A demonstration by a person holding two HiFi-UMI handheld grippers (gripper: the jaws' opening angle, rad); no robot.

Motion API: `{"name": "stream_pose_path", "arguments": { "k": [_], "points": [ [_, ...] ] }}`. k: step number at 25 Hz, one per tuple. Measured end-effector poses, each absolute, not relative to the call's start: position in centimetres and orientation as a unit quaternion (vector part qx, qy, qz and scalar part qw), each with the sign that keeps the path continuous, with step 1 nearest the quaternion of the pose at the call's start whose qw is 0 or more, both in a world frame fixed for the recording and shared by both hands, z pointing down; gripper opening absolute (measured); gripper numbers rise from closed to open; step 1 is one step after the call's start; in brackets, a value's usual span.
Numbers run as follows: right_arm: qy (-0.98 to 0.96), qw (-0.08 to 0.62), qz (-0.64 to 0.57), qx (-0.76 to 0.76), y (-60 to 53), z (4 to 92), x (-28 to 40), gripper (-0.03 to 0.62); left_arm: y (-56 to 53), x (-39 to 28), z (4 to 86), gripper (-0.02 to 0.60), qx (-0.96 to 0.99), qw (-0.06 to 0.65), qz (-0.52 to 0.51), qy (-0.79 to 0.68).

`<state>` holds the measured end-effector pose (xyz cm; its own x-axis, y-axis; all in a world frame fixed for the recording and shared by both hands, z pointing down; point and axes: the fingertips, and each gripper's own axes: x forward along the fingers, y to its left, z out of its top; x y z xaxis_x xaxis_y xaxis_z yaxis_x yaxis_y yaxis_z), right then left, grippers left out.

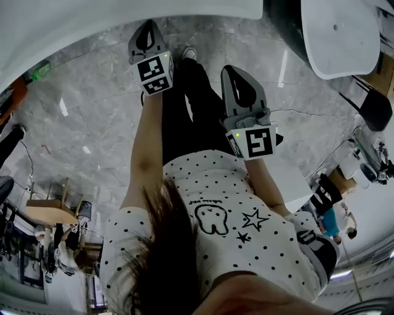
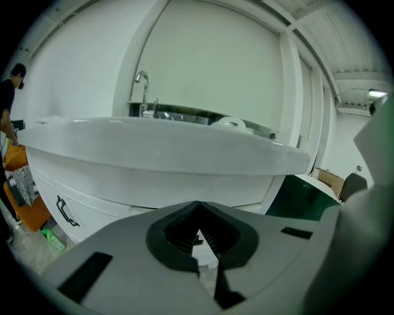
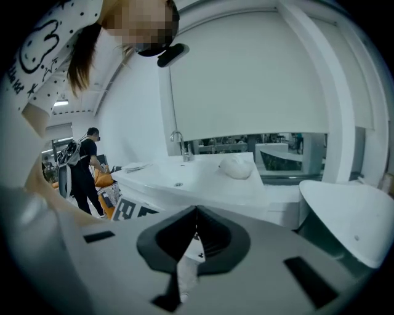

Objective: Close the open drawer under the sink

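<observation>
Both closed, empty: left tongs [image 2: 198, 205], right tongs [image 3: 196, 210] (over grey marble floor [image 1: 80, 111]); white sink [image 2: 160, 147] ahead.

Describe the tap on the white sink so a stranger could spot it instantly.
Find the white sink top under the big pale wall panel. At its back edge stands the tap, a thin shiny pipe hooked over at the top. Unlike the low white lump to its right, it is tall and metal.

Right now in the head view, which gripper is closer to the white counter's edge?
The left gripper: its tips almost reach the white counter. The right gripper sits lower in frame, farther from that edge.
</observation>
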<state>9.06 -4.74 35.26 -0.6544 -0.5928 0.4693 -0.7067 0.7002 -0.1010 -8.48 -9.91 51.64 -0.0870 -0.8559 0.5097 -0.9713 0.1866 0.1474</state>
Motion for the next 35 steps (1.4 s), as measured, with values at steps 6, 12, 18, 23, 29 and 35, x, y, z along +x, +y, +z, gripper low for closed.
{"name": "stream_pose_path", "arguments": {
  "k": [6,12,18,23,29,35],
  "points": [
    [-0.901,0.222,0.123,0.352,-3.5,35.3,8.6,0.014,-8.9,-8.7,48.7,0.003,0.634,0.246,0.102,-0.726],
    [-0.905,0.203,0.135,0.349,-3.1,34.4,6.9,0.014,-8.0,-9.6,44.3,0.003,0.642,0.231,0.085,-0.727],
    [-0.918,0.183,0.117,0.333,-3.2,32.1,5.0,0.014,-7.9,-9.9,38.8,0.003,0.659,0.19,0.074,-0.724],
    [-0.924,0.176,0.105,0.321,-2.1,30.9,3.7,0.014,-6.7,-10.1,34.6,0.003,0.679,0.155,0.072,-0.714],
    [-0.931,0.156,0.085,0.32,-2.7,29.3,2.7,0.014,-6.4,-10.1,29.9,0.003,0.699,0.121,0.053,-0.702],
    [-0.937,0.145,0.073,0.308,-0.9,28.0,0.5,0.014,-3.9,-11.4,26.3,0.003,0.707,0.098,0.037,-0.699]
  ]
}}
